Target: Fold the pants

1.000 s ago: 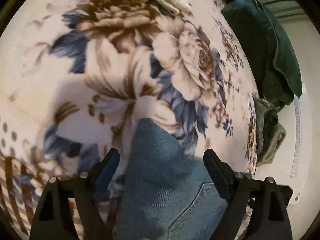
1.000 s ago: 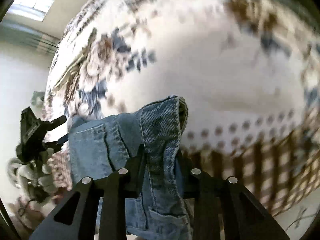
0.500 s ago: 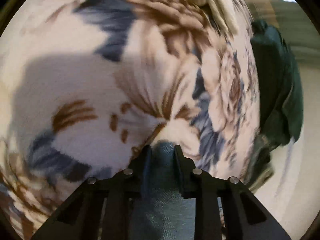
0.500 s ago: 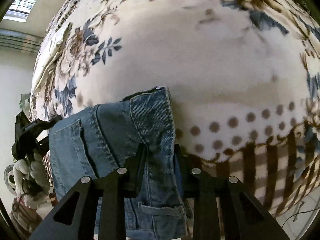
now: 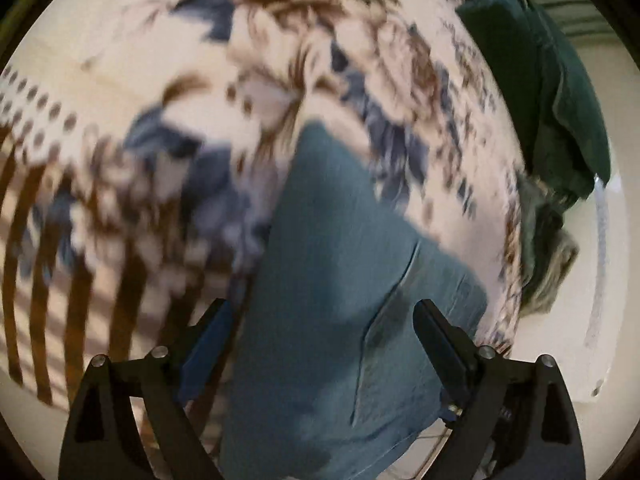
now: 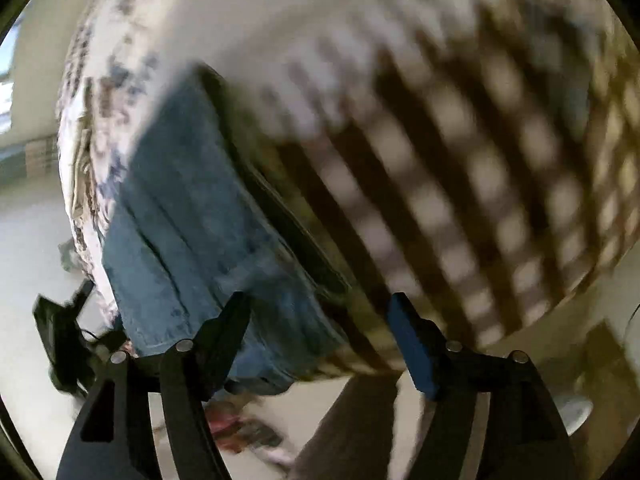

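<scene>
Your left gripper has its jaws spread wide and opening, with the jeans lying between them but no pad pressing on the denim. The pants sit folded on the floral blanket, close to its near edge. The risk: the denim reaches to that edge, and any drag from a finger as you pull away could tug the fold open or slide it off the side. To the right in that view, the dark green cloth piles just beyond the blanket's edge, so room there is tight.

Your right gripper is also opening, jaws apart, the jeans partly under its left finger and nothing pinched. Farther right the striped and checked border is bare and gives the most open room. Both views are blurred, so contact is hard to judge.
</scene>
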The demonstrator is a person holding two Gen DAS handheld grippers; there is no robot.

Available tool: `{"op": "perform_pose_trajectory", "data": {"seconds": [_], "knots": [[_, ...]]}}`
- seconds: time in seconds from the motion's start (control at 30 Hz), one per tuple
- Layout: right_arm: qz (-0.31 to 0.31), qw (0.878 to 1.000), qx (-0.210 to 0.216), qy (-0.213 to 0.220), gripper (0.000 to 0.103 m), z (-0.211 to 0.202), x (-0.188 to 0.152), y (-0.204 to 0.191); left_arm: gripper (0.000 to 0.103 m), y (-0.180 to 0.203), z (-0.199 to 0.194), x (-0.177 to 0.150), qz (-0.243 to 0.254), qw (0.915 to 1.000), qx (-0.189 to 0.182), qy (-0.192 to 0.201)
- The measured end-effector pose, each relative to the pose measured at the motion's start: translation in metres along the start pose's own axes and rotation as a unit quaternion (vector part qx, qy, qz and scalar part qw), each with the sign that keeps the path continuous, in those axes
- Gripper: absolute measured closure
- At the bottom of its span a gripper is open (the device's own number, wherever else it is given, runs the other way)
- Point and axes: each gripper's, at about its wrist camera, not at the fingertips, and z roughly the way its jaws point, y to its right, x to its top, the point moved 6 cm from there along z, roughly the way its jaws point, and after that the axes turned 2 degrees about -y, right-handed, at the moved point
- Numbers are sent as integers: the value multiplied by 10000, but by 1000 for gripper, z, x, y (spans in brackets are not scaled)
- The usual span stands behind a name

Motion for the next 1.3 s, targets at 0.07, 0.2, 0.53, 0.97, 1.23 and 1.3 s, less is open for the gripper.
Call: {"op": "perform_pose_trajectory", "data": {"seconds": [0.07,0.2,0.53,0.97,1.23,1.3], "knots": [[-52,9998,160,139,62,4,-9,-7,11,-6,6,-9,-28,9999,145,-59],[-459,9982,-57,376,74,-19,-31,-27,11,-20,13,-18,37,9995,286,-126],[-420,9991,-72,-73,42,4,-30,-7,6,-31,17,-18,114,9996,137,-219],[-400,9812,1852,-380,22,70,-37,-36,8,-36,28,-37,-105,9966,-683,-439],[-734,9781,1925,-312,23,74,-42,-58,6,-35,36,-35,-71,9955,-767,-552],[-565,9793,1936,-202,27,79,-38,-59,6,-33,36,-33,-70,9957,-737,-562]]}}
